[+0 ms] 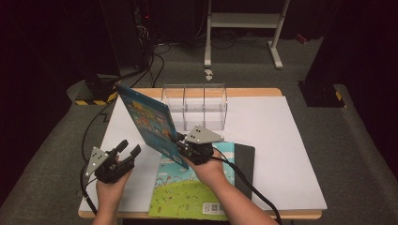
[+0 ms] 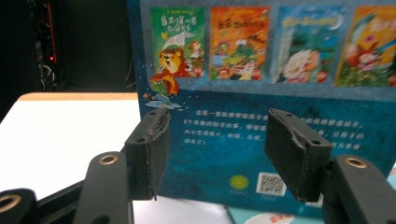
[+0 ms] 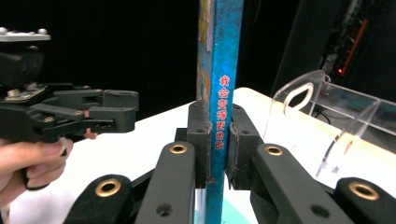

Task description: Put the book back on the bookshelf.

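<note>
A blue picture book (image 1: 149, 121) stands tilted above the white table top (image 1: 277, 140), held up off it. My right gripper (image 1: 179, 139) is shut on its lower spine edge; in the right gripper view the blue spine (image 3: 219, 93) with red characters is pinched between the pads (image 3: 201, 135). My left gripper (image 1: 128, 148) hovers open to the left of the book, nothing between its fingers. In the left gripper view the book's back cover (image 2: 261, 93) with several small cover pictures faces the open gripper (image 2: 217, 149).
A green picture book (image 1: 187, 190) lies flat at the table's front edge, with a dark book (image 1: 245, 164) beside it on the right. A clear acrylic divider rack (image 1: 197, 105) stands at the back middle. Cables trail off the table's left and front.
</note>
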Tool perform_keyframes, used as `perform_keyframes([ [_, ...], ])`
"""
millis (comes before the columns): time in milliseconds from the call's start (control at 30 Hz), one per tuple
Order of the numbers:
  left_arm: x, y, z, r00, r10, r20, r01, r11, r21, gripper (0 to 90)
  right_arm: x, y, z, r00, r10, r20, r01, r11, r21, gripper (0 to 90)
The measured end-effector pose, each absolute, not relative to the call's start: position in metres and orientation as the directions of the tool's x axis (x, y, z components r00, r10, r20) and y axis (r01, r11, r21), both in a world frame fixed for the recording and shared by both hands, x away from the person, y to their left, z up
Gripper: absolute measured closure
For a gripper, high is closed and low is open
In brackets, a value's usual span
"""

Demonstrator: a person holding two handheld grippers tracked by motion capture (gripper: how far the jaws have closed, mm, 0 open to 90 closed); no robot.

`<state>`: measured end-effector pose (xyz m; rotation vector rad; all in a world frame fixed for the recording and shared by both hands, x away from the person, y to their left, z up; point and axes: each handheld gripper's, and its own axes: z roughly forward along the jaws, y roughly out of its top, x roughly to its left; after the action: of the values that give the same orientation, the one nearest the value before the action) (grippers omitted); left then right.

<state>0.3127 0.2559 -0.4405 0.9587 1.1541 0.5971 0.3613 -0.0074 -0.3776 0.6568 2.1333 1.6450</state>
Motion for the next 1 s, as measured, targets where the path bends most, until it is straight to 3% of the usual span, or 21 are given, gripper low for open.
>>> perform_keyframes([
  [467, 0.301, 0.22, -0.397, 0.464, 0.726, -0.508, 0.102, 0.526, 0.845, 23.6, 0.345, 0.001, -0.381, -0.821, 0.57, -0.045, 0.099, 0.219, 0.971, 82.0],
  [1000, 0.31, 0.189, -0.37, 0.512, 0.679, -0.526, 0.141, 0.538, 0.831, 20.0, 0.342, 0.002, -0.383, -0.834, 0.55, -0.043, 0.093, 0.217, 0.972, 79.9],
])
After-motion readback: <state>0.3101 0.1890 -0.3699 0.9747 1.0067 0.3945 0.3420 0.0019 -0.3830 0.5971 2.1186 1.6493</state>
